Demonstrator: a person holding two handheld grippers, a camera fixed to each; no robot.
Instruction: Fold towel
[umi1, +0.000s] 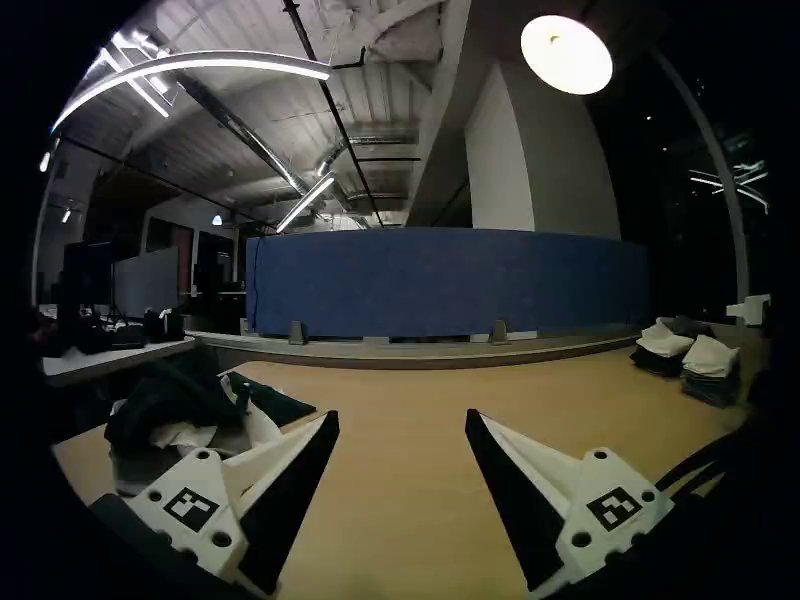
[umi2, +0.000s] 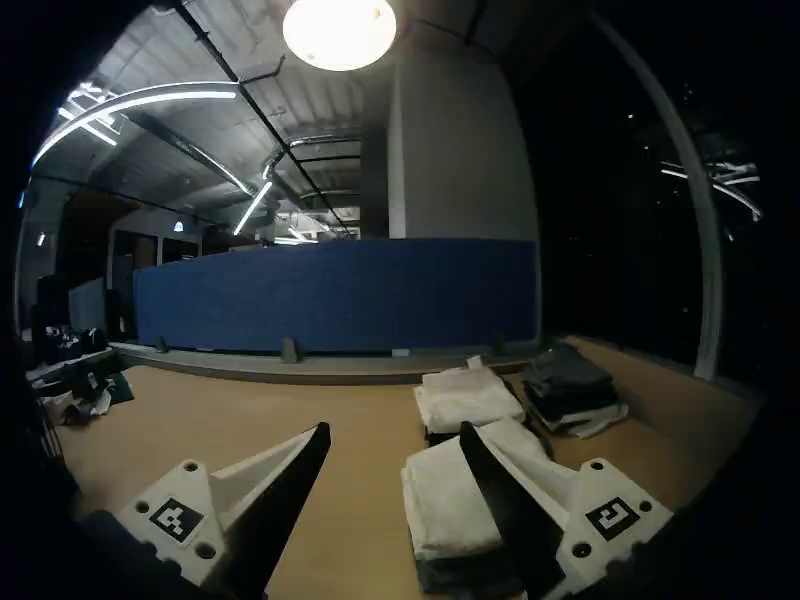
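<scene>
Fingers of my left gripper (umi1: 401, 414) and right gripper (umi2: 394, 425) stand apart, empty. Between the right ones lie folded white towels (umi2: 442, 500), neatly stacked; left of the left ones, a rumpled dark-and-white heap (umi1: 180, 408).

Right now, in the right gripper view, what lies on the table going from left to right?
Loose cloth heap at the far left → rear stack of white folded towels → stack of dark folded towels on the right.
</scene>
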